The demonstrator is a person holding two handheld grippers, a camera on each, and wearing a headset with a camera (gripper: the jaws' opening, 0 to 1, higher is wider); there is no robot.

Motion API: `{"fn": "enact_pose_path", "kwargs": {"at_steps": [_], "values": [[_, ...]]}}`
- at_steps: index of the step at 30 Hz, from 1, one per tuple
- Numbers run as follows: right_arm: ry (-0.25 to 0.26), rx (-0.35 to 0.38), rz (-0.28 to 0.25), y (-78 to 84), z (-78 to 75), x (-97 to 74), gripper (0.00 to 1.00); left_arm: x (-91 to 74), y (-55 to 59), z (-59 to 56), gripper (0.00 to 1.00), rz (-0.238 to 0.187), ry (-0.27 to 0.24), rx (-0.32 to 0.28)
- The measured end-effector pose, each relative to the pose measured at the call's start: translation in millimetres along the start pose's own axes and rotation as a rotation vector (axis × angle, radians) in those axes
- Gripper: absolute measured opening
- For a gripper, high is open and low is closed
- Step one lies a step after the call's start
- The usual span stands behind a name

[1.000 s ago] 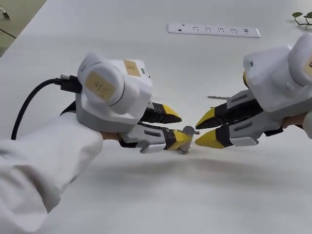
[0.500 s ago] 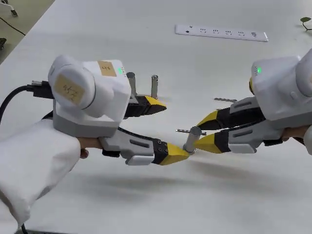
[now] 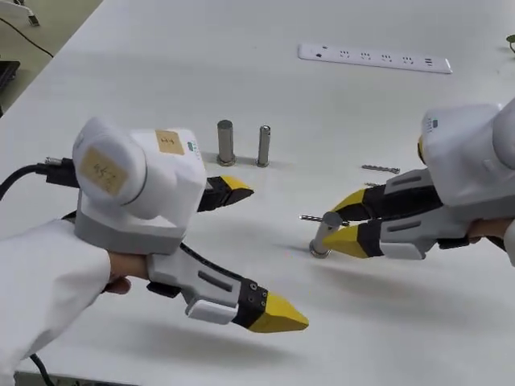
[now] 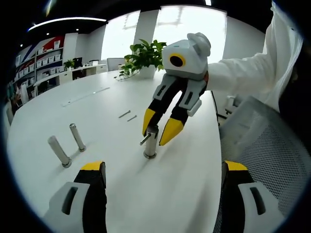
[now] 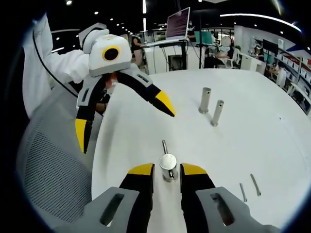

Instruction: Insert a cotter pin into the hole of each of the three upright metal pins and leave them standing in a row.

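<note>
Metal pin (image 3: 324, 233) upright, grey, w/ cotter pin (image 3: 311, 217) thru its top.

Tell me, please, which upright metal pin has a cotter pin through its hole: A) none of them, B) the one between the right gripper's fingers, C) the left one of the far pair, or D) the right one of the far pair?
B: the near metal pin, flanked by the fingers of the right gripper, has a cotter pin sticking out sideways near its top, while the far left pin and the far right pin stand bare.
</note>
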State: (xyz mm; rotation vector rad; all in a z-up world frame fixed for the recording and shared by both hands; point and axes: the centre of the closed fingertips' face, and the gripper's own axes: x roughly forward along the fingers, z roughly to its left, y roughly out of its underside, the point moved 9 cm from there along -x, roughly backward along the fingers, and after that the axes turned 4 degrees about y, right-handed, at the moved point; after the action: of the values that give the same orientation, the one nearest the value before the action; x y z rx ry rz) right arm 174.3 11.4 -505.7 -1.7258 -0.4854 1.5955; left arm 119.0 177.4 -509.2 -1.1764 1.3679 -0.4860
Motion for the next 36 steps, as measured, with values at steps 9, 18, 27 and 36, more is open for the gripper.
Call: {"fn": "enact_pose_path", "kwargs": {"at_steps": [9,18,27,36], "values": [[0.0,0.024,0.001,3.4,0.2,5.0,0.13,2.9,-1.2,-7.2,0.99,-0.013,-0.004,-0.01],[0.003,0.051,-0.006,2.0,-1.2,9.9,0.11,1.9,-1.4,-6.8,0.99,-0.024,-0.022,-0.018],[0.042,0.074,-0.02,1.1,-2.8,8.1,0.08,-3.9,-6.9,-11.0,0.99,-0.051,-0.046,-0.018],[0.071,0.001,-0.022,-7.4,-3.6,10.7,0.07,-9.9,-5.0,-9.6,0.99,-0.062,-0.07,-0.04]]}}
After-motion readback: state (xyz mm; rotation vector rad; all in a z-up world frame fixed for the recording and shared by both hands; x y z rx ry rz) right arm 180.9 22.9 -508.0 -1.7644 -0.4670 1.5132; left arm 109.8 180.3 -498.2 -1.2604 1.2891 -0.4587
